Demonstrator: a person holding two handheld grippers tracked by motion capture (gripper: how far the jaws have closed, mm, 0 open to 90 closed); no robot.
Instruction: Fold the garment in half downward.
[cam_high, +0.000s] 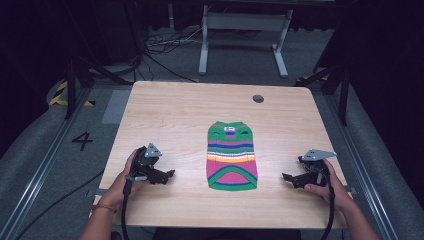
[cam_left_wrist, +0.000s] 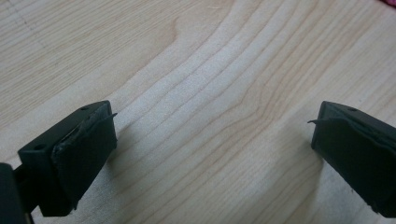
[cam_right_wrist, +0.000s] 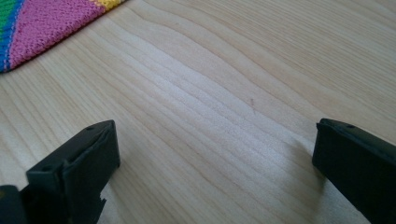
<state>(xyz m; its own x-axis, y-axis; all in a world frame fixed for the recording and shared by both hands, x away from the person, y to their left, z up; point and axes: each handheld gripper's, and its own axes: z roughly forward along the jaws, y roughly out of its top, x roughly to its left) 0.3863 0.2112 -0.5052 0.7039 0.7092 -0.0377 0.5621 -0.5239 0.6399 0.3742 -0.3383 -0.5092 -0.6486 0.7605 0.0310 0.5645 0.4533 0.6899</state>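
On table (cam_high: 170, 110) centre lies a striped knit sweater (cam_high: 232, 156), flat, neck toward far edge. Left gripper (cam_high: 169, 175) sits near-left of it, jaws wide apart, nothing held. Right gripper (cam_high: 287, 178) near-right, jaws likewise wide, empty; both aim inward at sweater.

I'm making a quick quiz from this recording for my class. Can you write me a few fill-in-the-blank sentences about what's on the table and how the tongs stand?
1. The striped knitted sweater lies flat between the left tongs and the ____ tongs.
2. Both tongs have their jaws ____.
3. The round grey hole sits near the table's ____ edge.

Missing words: right; open; far
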